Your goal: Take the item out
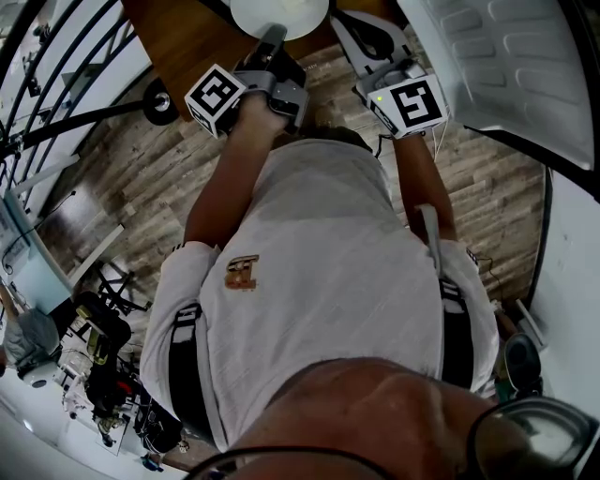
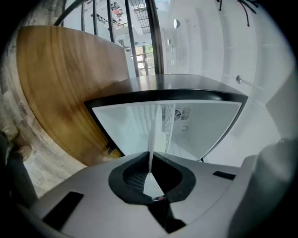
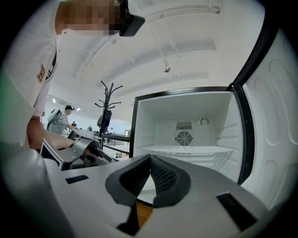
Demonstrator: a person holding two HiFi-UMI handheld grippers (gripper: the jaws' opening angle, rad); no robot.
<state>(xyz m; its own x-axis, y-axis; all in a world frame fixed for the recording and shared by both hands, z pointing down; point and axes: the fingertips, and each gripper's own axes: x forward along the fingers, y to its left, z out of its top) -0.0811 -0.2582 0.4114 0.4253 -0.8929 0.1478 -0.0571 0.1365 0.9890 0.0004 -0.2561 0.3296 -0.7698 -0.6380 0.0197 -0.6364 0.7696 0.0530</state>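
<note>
Both held level; left claw pinches white plate; right claw pressed together, facing fridge.

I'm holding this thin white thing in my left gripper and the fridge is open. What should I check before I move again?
1. Left gripper is shut on the thin white item: ok.
2. Right gripper has its jaws together with nothing between them: ok.
3. Fridge door is swung wide open, out of the way: ok.
4. Nothing else shows on the fridge shelf: ok.
5. Free spot on the wooden tabletop to set the item down: cannot tell, only part of it shows.
</note>
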